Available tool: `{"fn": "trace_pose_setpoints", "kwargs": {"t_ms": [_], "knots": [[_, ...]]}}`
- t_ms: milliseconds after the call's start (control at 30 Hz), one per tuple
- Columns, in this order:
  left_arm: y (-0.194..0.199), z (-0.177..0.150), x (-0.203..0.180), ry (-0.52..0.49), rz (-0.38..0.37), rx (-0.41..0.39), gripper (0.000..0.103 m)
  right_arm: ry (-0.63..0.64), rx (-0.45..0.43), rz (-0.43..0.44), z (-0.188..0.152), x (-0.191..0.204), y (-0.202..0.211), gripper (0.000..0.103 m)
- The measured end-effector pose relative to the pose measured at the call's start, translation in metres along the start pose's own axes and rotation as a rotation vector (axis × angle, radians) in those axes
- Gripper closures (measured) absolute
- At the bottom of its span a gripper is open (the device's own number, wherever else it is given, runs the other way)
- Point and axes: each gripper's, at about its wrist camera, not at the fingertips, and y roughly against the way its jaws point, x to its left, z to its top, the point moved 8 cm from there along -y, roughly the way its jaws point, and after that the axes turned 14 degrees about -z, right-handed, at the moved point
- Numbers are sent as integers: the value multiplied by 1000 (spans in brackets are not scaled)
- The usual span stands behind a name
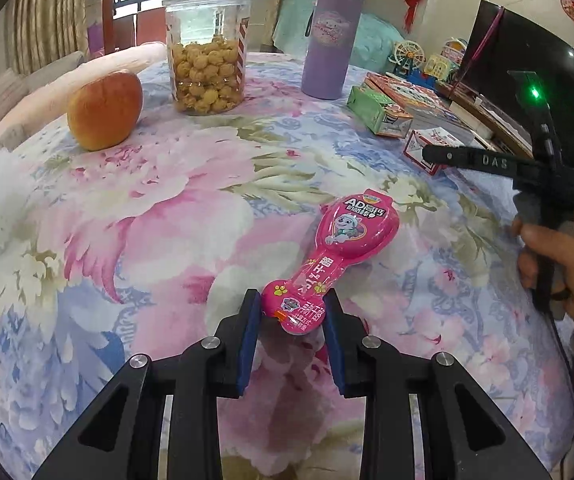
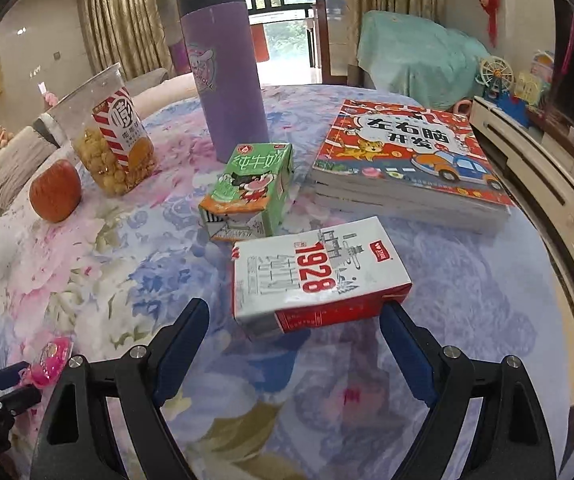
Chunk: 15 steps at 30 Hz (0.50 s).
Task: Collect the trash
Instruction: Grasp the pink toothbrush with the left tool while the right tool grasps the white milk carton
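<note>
Two risks | left gripper [image 1: 291,314] fingers clamped on glossy pink spoon-shaped candy wrapper [image 1: 333,264], I fear slipping | right gripper [image 2: 295,350] fingers apart, lower frame; may shove white-and-red milk carton [image 2: 319,270] across counter [image 2: 467,300]

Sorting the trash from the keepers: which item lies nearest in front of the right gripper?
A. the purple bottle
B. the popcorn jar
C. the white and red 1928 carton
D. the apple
C: the white and red 1928 carton lies flat just ahead of the right gripper, whose jaws stand wide apart.
</note>
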Motion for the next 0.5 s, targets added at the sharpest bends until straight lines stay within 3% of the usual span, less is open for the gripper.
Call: {"fn": "trace_pose_setpoints", "kwargs": {"t_ms": [67,133,233,300,400,500], "knots": [[-1,0,0,-4,3,2,73,-27,13,20,1,-4,-4,30],[-1,0,0,-5,3,3,73,-55,30,51,1,-8,-6,68],[-1,-1,-3,-4,2,5,73,-87,44,88,-9,-12,1,85],[-1,-3,-6,-2,-3,6,73,-97,52,108,-17,-13,9,91],[1,-6,-12,8,-15,6,73,-110,65,114,-30,-18,22,92],[3,-8,-17,6,-16,4,73,-160,66,138,-31,-19,33,83]]}}
